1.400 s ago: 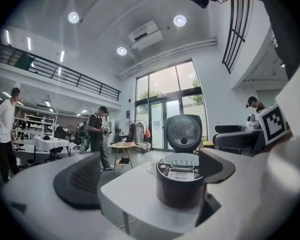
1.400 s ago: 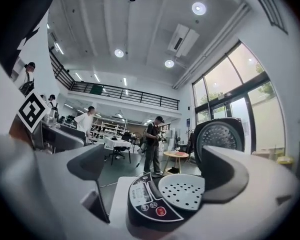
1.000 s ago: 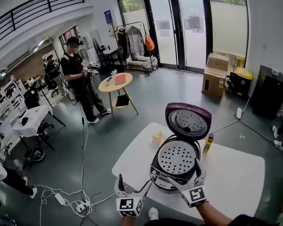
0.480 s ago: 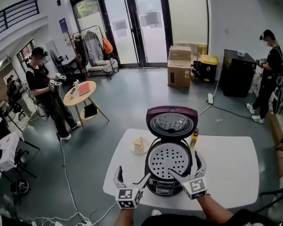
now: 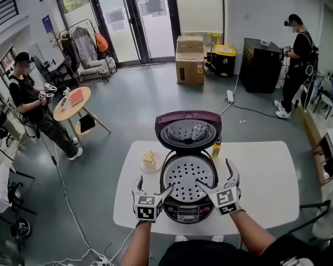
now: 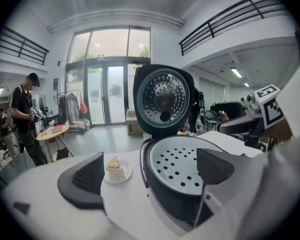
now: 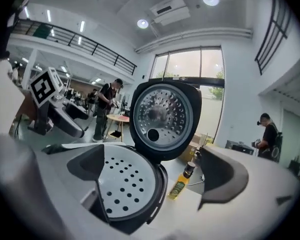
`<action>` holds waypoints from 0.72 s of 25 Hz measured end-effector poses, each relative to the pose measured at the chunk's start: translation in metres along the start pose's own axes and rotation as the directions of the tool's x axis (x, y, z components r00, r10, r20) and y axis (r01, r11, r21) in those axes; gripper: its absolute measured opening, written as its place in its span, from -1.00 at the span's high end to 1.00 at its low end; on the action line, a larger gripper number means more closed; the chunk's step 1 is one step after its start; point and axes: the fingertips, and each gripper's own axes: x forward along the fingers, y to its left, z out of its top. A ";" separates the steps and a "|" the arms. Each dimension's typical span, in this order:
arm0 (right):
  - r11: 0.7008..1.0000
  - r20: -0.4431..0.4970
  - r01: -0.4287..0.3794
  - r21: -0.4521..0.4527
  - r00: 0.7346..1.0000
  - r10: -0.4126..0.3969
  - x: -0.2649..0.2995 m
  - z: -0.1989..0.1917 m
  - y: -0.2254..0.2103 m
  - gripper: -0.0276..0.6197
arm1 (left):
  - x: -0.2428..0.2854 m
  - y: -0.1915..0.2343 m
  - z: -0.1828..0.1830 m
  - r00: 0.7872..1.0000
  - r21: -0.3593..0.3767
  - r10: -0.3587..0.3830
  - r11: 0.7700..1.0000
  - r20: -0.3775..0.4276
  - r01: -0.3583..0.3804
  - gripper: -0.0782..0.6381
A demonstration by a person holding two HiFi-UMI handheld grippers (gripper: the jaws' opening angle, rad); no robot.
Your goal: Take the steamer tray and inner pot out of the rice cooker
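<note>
Right gripper view: bottle (image 7: 182, 182) | left gripper view: cake (image 6: 114, 167) | left tool (image 5: 153, 185), right tool (image 5: 215, 175) wide

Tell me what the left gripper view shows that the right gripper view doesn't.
Only the left gripper view: a cake slice on a small plate, left of the rice cooker. Only the right gripper view: a bottle standing beside the cooker. Both: the raised lid, the perforated steamer tray seated in the cooker, and that gripper's own jaws apart, gripping nothing.
</note>
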 end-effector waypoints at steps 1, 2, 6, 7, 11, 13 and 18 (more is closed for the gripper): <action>1.000 -0.032 -0.003 -0.016 0.999 0.003 0.006 -0.005 -0.001 -0.87 | 0.008 0.001 -0.003 0.999 0.008 -0.005 1.000 -0.036 0.006 -0.80; 1.000 -0.068 -0.012 -0.018 0.998 0.011 0.012 -0.011 -0.001 -0.87 | 0.014 0.001 -0.006 0.998 0.015 -0.009 1.000 -0.066 0.010 -0.80; 0.998 -0.223 -0.039 -0.058 0.975 0.026 0.031 -0.029 -0.007 -0.87 | 0.040 0.002 -0.013 0.987 0.044 -0.017 0.999 -0.158 0.024 -0.74; 0.996 -0.256 -0.045 -0.073 0.966 0.025 0.035 -0.034 -0.009 -0.86 | 0.046 0.002 -0.015 0.984 0.057 -0.018 0.998 -0.180 0.029 -0.72; 0.990 -0.365 -0.108 -0.092 0.929 0.067 0.057 -0.056 -0.007 -0.85 | 0.072 0.006 -0.020 0.968 0.147 -0.018 0.988 -0.249 0.056 -0.71; 0.985 -0.414 -0.144 -0.094 0.905 0.093 0.066 -0.069 -0.002 -0.84 | 0.081 0.006 -0.024 0.959 0.169 -0.018 0.983 -0.284 0.068 -0.69; 0.977 -0.488 -0.168 -0.132 0.869 0.084 0.079 -0.093 0.004 -0.73 | 0.095 0.007 -0.034 0.942 0.207 -0.022 0.974 -0.335 0.096 -0.63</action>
